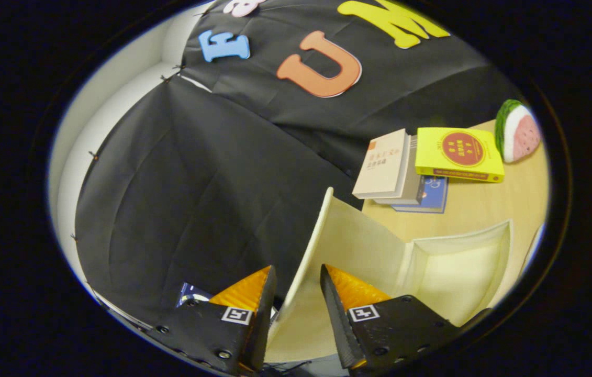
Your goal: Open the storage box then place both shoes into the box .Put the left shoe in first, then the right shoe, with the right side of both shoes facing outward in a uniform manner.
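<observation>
Straddling the raised box lid [327, 246], the tongs [298, 283] gape.

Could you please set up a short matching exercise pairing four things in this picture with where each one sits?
Things:
1. box lid
2. yellow book
3. watermelon slice
4. blue book

Places:
A. at the bottom of the stack of books
B. raised on edge, between the fingers of the gripper
C. on the table beyond the books, by the black cloth
D. lying on top of the stack, tilted

Pairs: 1-B, 2-D, 3-C, 4-A

The gripper's fingers stand apart on either side of the lid's edge.
</observation>
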Tool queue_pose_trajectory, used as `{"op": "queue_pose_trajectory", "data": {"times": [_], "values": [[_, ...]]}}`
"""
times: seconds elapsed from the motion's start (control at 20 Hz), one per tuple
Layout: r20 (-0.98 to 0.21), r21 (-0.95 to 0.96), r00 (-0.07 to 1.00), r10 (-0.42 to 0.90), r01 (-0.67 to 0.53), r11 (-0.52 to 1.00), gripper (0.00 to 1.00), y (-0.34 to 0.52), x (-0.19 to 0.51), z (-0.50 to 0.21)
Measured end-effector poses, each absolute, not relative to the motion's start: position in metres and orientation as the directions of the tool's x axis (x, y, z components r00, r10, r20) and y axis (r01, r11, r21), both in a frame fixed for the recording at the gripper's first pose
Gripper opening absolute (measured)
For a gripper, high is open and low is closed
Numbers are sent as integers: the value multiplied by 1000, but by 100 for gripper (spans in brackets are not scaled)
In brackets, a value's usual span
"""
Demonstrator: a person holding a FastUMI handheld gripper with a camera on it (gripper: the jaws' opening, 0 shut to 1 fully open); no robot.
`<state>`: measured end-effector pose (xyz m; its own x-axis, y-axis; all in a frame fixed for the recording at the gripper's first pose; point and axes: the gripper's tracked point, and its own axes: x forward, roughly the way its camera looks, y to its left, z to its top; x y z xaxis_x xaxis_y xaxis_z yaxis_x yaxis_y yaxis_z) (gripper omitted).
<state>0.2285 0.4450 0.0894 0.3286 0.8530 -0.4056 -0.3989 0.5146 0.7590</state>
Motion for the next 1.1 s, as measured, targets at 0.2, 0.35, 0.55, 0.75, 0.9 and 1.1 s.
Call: {"op": "queue_pose_trajectory", "data": {"times": [0.2, 0.35, 0.55, 0.75, 0.9, 1.1], "values": [[-431, 708, 347, 833, -443, 550, 93, 450, 226, 84], [-458, 681, 391, 798, -423, 598, 95, 424, 232, 77], [-517, 621, 436, 736, -402, 674, 95, 367, 237, 58], [-592, 485, 507, 627, -398, 779, 95, 289, 241, 24], [-652, 429, 535, 537, -323, 844, 95, 228, 241, -4], [-727, 342, 545, 419, -242, 908, 94, 151, 242, -50]]}}
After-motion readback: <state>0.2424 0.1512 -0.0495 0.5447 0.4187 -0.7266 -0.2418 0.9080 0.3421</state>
